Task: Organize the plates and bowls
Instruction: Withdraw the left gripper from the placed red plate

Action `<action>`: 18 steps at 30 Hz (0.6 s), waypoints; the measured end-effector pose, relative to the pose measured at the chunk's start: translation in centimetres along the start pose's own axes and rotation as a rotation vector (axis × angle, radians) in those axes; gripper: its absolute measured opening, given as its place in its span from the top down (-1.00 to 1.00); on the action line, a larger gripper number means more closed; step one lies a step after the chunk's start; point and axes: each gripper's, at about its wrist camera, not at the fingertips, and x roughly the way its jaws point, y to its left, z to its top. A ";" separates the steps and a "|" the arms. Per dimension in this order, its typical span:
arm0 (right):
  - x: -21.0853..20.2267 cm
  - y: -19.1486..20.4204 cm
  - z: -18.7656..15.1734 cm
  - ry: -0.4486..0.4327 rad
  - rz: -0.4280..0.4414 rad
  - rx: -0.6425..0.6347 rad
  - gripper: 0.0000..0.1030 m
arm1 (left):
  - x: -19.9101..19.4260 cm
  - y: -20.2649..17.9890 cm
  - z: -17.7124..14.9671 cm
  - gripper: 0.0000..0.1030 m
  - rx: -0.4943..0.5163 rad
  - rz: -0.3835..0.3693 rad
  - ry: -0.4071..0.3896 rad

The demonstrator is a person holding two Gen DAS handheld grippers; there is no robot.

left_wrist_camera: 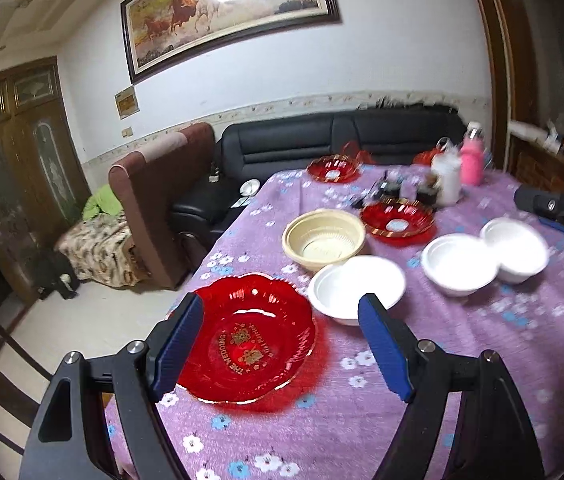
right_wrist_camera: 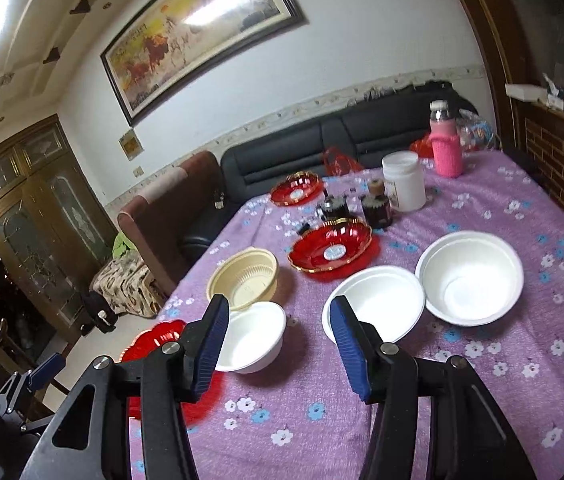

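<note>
On the purple flowered tablecloth [left_wrist_camera: 462,360] lie three red plates: a near one [left_wrist_camera: 247,336] at the left edge, a middle one [left_wrist_camera: 398,220] and a far one [left_wrist_camera: 333,168]. A cream bowl [left_wrist_camera: 324,238] and three white bowls [left_wrist_camera: 356,288] [left_wrist_camera: 458,262] [left_wrist_camera: 516,248] stand between them. My left gripper [left_wrist_camera: 282,346] is open and empty, its fingers either side of the near red plate, above it. My right gripper [right_wrist_camera: 279,346] is open and empty above the cloth, between two white bowls [right_wrist_camera: 253,336] [right_wrist_camera: 378,300]. A third white bowl [right_wrist_camera: 470,276] stands to the right.
A white jar [right_wrist_camera: 404,180], a pink-sleeved bottle [right_wrist_camera: 446,144] and small dark jars [right_wrist_camera: 376,204] stand at the table's far end. A black sofa [left_wrist_camera: 322,140] and a brown armchair [left_wrist_camera: 161,184] lie beyond the left edge. The left gripper shows in the right wrist view [right_wrist_camera: 37,372].
</note>
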 end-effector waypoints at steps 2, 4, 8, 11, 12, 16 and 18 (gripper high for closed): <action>-1.9 0.9 0.4 -0.025 0.003 -0.017 -0.11 | -1.9 1.1 0.5 -0.53 -0.027 -0.045 -0.024; -3.6 1.7 1.2 -0.045 0.010 -0.035 -0.12 | -3.6 2.4 1.3 -0.54 -0.049 -0.093 -0.039; -6.9 3.0 3.0 -0.118 0.001 -0.081 -0.18 | -6.7 5.0 2.9 -0.62 -0.083 -0.128 -0.087; -9.3 3.7 4.9 -0.180 -0.024 -0.113 -0.18 | -8.6 7.1 4.5 -0.64 -0.105 -0.126 -0.136; -9.9 3.9 5.6 -0.198 -0.034 -0.119 -0.18 | -9.1 7.7 5.0 -0.65 -0.116 -0.125 -0.143; -12.3 4.5 10.3 -0.249 -0.066 -0.134 -0.18 | -9.9 9.9 8.5 -0.68 -0.159 -0.177 -0.149; -12.8 4.6 13.1 -0.262 -0.105 -0.138 -0.18 | -9.6 11.0 10.6 -0.70 -0.186 -0.182 -0.142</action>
